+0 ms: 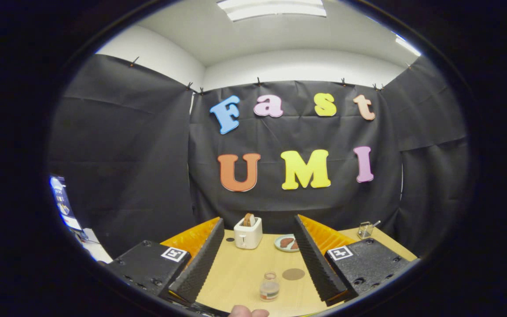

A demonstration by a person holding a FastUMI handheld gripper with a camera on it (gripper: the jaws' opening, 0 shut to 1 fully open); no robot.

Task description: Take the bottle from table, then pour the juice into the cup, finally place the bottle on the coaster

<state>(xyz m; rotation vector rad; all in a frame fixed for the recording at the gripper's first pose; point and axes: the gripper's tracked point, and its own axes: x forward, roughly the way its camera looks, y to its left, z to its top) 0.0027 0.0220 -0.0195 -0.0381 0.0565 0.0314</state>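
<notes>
My jaws [258, 259] are spread wide and hold nothing; the two fingers [200, 264] stand well apart over the table [240, 277], with bare wood between them.

The bottle [270, 286] stands upright on the table between my fingers, nearer the right one, touching neither. It is small and clear with a narrow neck; I cannot tell how much juice it holds, and its label is too small to read. Just beyond it, slightly to the right, lies the coaster [293, 274], a flat brown disc with nothing on it, just beside the inner edge of my right finger.

Farther on, near the booth's wall, a white toaster [247, 234] stands with a slice of bread sticking up from it. To its right a small plate [285, 243] carries something brown, and my right finger cuts off part of it. Beyond the right finger, at the far corner of the table, sits a small metal object [366, 229] I cannot make out.

A fingertip [248, 312] shows at the near table edge, mostly cut off. The table's side edges are hidden behind my fingers; the open wood around the bottle leaves room on every side.
</notes>
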